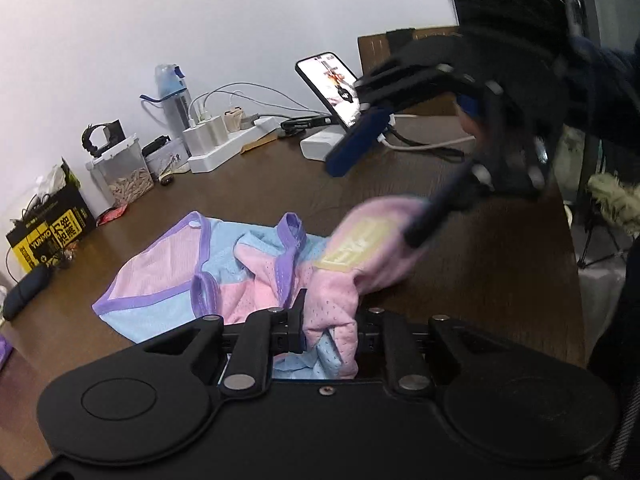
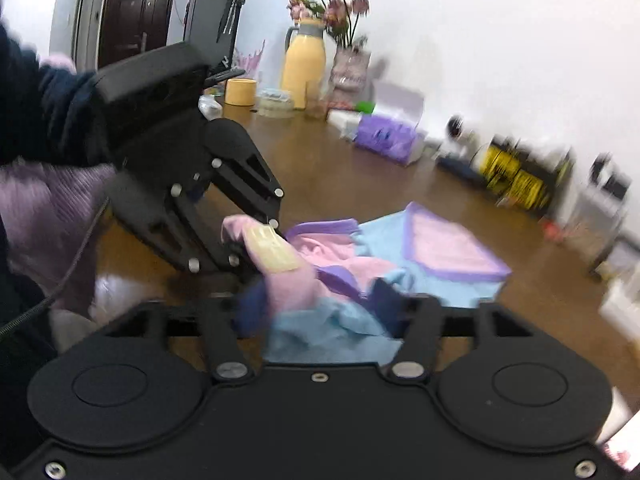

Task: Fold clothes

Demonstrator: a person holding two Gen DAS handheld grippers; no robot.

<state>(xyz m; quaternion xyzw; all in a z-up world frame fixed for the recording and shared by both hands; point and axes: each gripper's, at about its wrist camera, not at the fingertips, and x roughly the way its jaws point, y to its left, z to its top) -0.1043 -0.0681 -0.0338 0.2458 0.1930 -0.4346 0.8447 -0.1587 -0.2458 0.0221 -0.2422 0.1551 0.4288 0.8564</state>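
A small mesh garment (image 1: 160, 276) in pink and light blue with purple trim lies crumpled on the brown table (image 1: 492, 280). At the bottom of the left wrist view my left gripper (image 1: 326, 312) is shut on a raised pink fold that bears a pale yellow label (image 1: 352, 248). My right gripper (image 1: 374, 204) hangs over that fold from the upper right, blurred, its blue fingers (image 1: 352, 148) wide apart. In the right wrist view the garment (image 2: 440, 248) spreads to the right, the left gripper (image 2: 240, 240) pinches the pink fold, and the right gripper (image 2: 316, 304) stands open with cloth lying between its fingers, unpressed.
Along the far edge stand a phone on a stand (image 1: 328, 88), a white power strip (image 1: 232, 140), a water bottle (image 1: 172, 92), a clear container (image 1: 120, 176) and a yellow-black box (image 1: 44, 236). A yellow jug (image 2: 304, 68), flower vase (image 2: 348, 68) and purple pack (image 2: 388, 136) stand further along.
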